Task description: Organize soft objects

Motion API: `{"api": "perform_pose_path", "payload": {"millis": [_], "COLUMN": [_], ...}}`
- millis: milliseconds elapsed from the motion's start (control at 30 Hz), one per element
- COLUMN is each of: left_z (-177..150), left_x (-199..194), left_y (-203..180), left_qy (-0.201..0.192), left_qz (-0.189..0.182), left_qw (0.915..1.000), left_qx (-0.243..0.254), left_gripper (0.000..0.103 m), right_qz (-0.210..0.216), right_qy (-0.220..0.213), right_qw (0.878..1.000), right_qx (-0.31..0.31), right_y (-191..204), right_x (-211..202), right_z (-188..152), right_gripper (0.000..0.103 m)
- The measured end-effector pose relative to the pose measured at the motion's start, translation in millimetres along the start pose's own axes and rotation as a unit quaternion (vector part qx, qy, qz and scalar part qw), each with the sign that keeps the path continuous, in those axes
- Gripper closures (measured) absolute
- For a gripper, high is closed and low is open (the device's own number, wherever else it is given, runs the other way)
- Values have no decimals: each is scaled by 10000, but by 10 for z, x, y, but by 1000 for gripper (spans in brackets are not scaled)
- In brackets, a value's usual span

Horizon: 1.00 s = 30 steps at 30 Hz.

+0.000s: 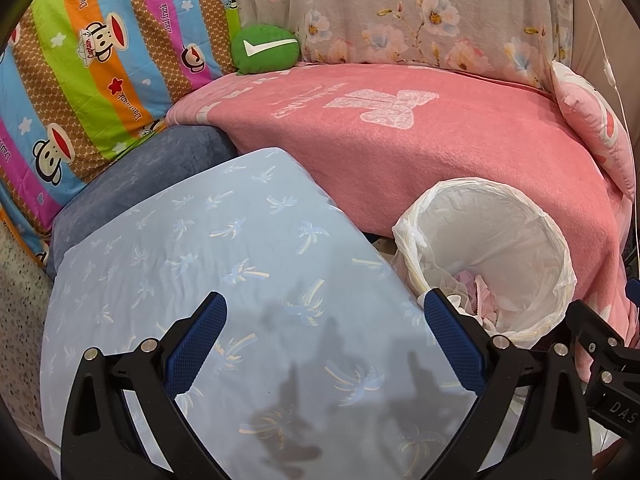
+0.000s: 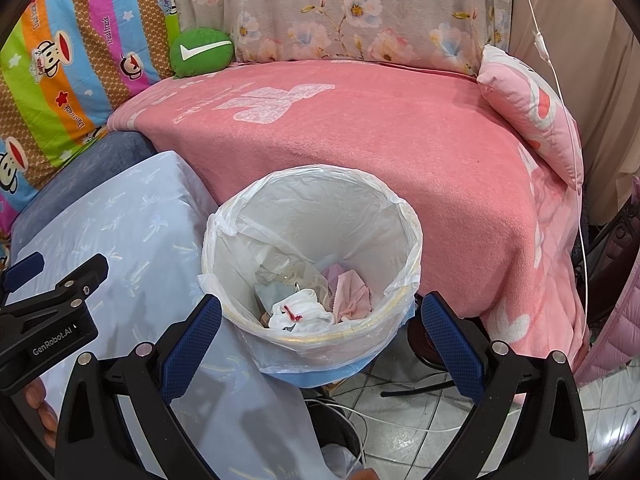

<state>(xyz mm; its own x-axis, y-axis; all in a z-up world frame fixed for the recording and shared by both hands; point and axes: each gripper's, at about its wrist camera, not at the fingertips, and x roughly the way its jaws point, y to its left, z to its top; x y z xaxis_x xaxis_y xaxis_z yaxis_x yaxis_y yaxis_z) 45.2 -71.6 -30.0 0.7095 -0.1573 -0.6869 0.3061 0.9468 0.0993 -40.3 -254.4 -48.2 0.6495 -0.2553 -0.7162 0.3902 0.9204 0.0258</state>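
Note:
A light blue pillow (image 1: pixel 224 280) printed with palm trees lies against a dark blue cushion (image 1: pixel 160 168). My left gripper (image 1: pixel 325 300) hovers open just above the pillow, holding nothing. Open and empty as well, my right gripper (image 2: pixel 321 303) hangs over a bin lined with a white bag (image 2: pixel 404 216), which holds crumpled white, pink and pale blue cloths (image 2: pixel 320 300). A round green cushion with a white tick (image 1: pixel 264 48) sits at the back of the pink blanket (image 1: pixel 440 152). A pink patterned pillow (image 2: pixel 532 112) leans at the blanket's right end.
A striped monkey-print quilt (image 1: pixel 88 72) covers the left side, and a grey floral cover (image 1: pixel 420 12) hangs behind. White cables (image 2: pixel 400 420) lie on the tiled floor below the bin. A thin white cord (image 2: pixel 576 160) hangs at the right. A pink puffy jacket (image 2: pixel 616 320) is at the far right.

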Motion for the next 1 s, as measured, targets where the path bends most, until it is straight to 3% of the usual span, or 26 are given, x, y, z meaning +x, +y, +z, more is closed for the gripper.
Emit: {"api": "perform_pose_path", "payload": {"millis": [1000], "left_z": [19], "left_x": [17], "left_y": [62], "left_qy": [45], "left_qz": [-22], "left_qw": [10000], "left_qx": [-28], "left_gripper": [8], "right_qz": [-4], "right_qy": [1], "right_qw": [10000], "right_qx": [9], "right_y": [11], "right_x": [-17], "right_z": [15], "right_gripper": [5]}}
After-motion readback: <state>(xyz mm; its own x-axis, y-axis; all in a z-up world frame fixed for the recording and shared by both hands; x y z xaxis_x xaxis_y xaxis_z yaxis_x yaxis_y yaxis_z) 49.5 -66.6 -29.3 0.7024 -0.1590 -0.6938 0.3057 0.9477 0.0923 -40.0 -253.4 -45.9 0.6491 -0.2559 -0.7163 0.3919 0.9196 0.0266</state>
